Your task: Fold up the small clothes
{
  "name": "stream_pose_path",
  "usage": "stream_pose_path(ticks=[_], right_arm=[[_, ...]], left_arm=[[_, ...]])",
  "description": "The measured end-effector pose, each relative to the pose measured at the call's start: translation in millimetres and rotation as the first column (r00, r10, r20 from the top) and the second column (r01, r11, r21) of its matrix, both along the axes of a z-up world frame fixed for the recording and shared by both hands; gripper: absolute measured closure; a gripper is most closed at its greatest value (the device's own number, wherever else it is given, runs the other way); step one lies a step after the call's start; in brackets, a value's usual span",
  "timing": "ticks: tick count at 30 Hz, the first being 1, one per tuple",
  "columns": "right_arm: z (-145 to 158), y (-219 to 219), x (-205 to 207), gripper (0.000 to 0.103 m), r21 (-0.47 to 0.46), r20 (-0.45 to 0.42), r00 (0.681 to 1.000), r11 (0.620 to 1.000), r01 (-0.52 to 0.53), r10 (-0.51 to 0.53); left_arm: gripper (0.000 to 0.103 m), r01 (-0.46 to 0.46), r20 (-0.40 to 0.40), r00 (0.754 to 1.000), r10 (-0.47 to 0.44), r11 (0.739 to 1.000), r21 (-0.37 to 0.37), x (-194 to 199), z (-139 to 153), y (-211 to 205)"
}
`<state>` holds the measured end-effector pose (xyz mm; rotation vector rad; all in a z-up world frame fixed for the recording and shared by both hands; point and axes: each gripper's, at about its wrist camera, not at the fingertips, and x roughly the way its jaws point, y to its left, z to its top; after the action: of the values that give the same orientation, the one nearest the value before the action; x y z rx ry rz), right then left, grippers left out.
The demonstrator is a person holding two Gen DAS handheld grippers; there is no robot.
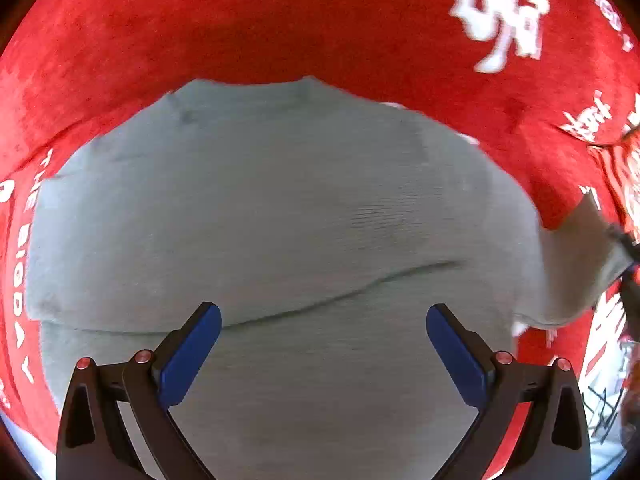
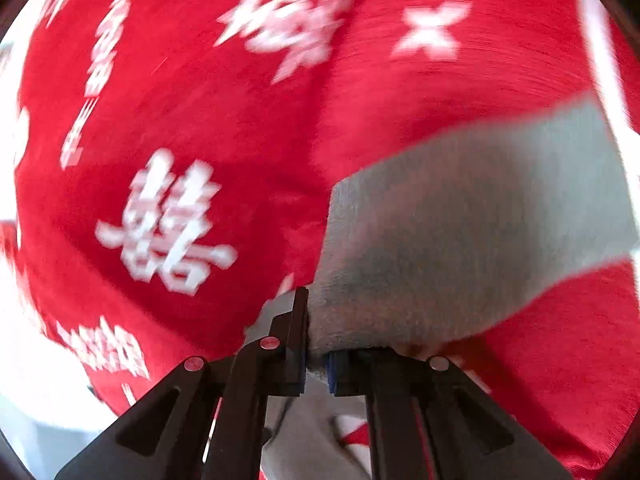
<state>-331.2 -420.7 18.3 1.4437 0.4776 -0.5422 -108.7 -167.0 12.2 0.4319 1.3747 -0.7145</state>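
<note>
A red cloth (image 1: 280,20) printed with white characters and lettering covers the whole surface, perhaps a counter, though nothing beneath it shows. On it lies a pale grey-green knit garment (image 1: 260,208), spread mostly flat, with a long shallow crease running across its lower half and one corner drawn up and away at the right edge of the left wrist view. Beyond the cloth's near right edge a bit of wire frame shows, too small to make out. Nothing lies on top of the garment or blocks it. The left tool (image 1: 323,354) hangs almost straight down over the garment's lower middle with its blue pads (image 1: 192,352) spread wide, touching nothing that can be seen. The right tool (image 2: 316,368) is pressed together on a bunched edge of the garment (image 2: 460,240), which stretches away from its tips as a broad grey band lifted clear of the red cloth (image 2: 200,120). That view is heavily blurred, so the exact fold within the pinch cannot be told.
</note>
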Motion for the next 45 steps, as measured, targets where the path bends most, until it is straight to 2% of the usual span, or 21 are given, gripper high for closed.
stream_pose_path(ticks=[3, 5, 10, 12, 15, 19, 21, 22, 24, 28, 29, 30, 31, 32, 34, 35, 37, 39, 41, 43, 45], right_arm=[[24, 15, 59, 0.095, -0.086, 0.005, 0.987, 0.984, -0.159, 0.16], [36, 30, 101, 0.095, -0.138, -0.01, 0.962, 0.953, -0.271, 0.272], [42, 93, 204, 0.094, -0.23, -0.113, 0.836, 0.805, -0.547, 0.536], [31, 126, 239, 0.094, -0.231, -0.167, 0.773, 0.738, -0.634, 0.612], [3, 163, 271, 0.094, -0.189, -0.239, 0.693, 0.667, -0.721, 0.68], [-40, 187, 284, 0.086, -0.059, -0.335, 0.626, 0.648, -0.76, 0.704], [-50, 188, 277, 0.07, -0.012, -0.302, 0.647, 0.675, -0.737, 0.701], [-49, 186, 272, 0.058, -0.003, -0.265, 0.675, 0.699, -0.715, 0.689], [-45, 179, 259, 0.047, 0.013, -0.233, 0.726, 0.748, -0.663, 0.648], [-45, 150, 225, 0.046, 0.056, -0.213, 0.869, 0.893, -0.446, 0.447], [-48, 142, 217, 0.047, 0.074, -0.202, 0.9, 0.922, -0.38, 0.387], [-49, 135, 215, 0.059, 0.085, -0.199, 0.919, 0.94, -0.331, 0.341], [-48, 133, 217, 0.085, 0.083, -0.212, 0.923, 0.947, -0.312, 0.322], [-46, 133, 225, 0.094, 0.062, -0.229, 0.915, 0.943, -0.326, 0.332], [-32, 141, 249, 0.095, -0.021, -0.256, 0.882, 0.91, -0.414, 0.396], [-23, 150, 264, 0.095, -0.065, -0.259, 0.856, 0.876, -0.477, 0.447], [-10, 175, 293, 0.096, -0.128, -0.255, 0.794, 0.795, -0.593, 0.551], [-3, 208, 320, 0.096, -0.169, -0.266, 0.712, 0.695, -0.698, 0.65], [-5, 245, 342, 0.096, -0.178, -0.289, 0.617, 0.593, -0.786, 0.732], [-16, 272, 353, 0.095, -0.159, -0.312, 0.543, 0.521, -0.839, 0.78], [-31, 289, 360, 0.093, -0.124, -0.344, 0.488, 0.477, -0.87, 0.802]], left_arm=[[0.0, -0.024, -0.018, 1.0, 0.025, 1.0, 0.005, 13, 1, 20], [0.0, -0.048, -0.015, 0.999, 0.048, 0.999, 0.005, 23, 3, 33], [0.0, -0.101, 0.062, 0.993, 0.099, 0.995, 0.024, 52, 12, 75], [0.0, -0.126, 0.057, 0.991, 0.124, 0.992, 0.03, 62, 10, 91], [0.0, -0.165, 0.056, 0.985, 0.163, 0.985, 0.039, 74, 6, 114], [0.0, -0.193, 0.065, 0.98, 0.19, 0.98, 0.045, 83, -1, 129], [0.0, -0.201, 0.065, 0.978, 0.198, 0.979, 0.039, 87, -3, 136], [0.0, -0.205, 0.063, 0.977, 0.203, 0.978, 0.033, 89, -3, 139], [0.0, -0.211, 0.054, 0.976, 0.21, 0.977, 0.015, 91, -3, 140], [0.0, -0.227, 0.0, 0.974, 0.227, 0.973, -0.047, 104, -1, 142], [0.0, -0.23, -0.015, 0.973, 0.23, 0.971, -0.067, 107, -1, 145], [0.0, -0.231, -0.024, 0.973, 0.23, 0.97, -0.077, 110, 0, 146], [0.0, -0.232, -0.034, 0.973, 0.23, 0.969, -0.089, 113, 0, 148], [0.0, -0.234, -0.047, 0.972, 0.23, 0.967, -0.102, 117, 0, 150], [0.0, -0.248, -0.089, 0.967, 0.238, 0.96, -0.132, 125, -1, 155], [0.0, -0.267, -0.129, 0.96, 0.248, 0.95, -0.162, 131, -2, 160], [0.0, -0.296, -0.178, 0.948, 0.263, 0.934, -0.198, 136, -1, 166], [0.0, -0.332, -0.228, 0.932, 0.281, 0.914, -0.231, 145, -3, 174], [0.0, -0.364, -0.266, 0.917, 0.297, 0.897, -0.252, 152, -6, 181], [0.0, -0.394, -0.313, 0.899, 0.308, 0.88, -0.264, 157, -11, 186], [0.0, -0.4, -0.338, 0.891, 0.304, 0.878, -0.263, 159, -17, 189]])
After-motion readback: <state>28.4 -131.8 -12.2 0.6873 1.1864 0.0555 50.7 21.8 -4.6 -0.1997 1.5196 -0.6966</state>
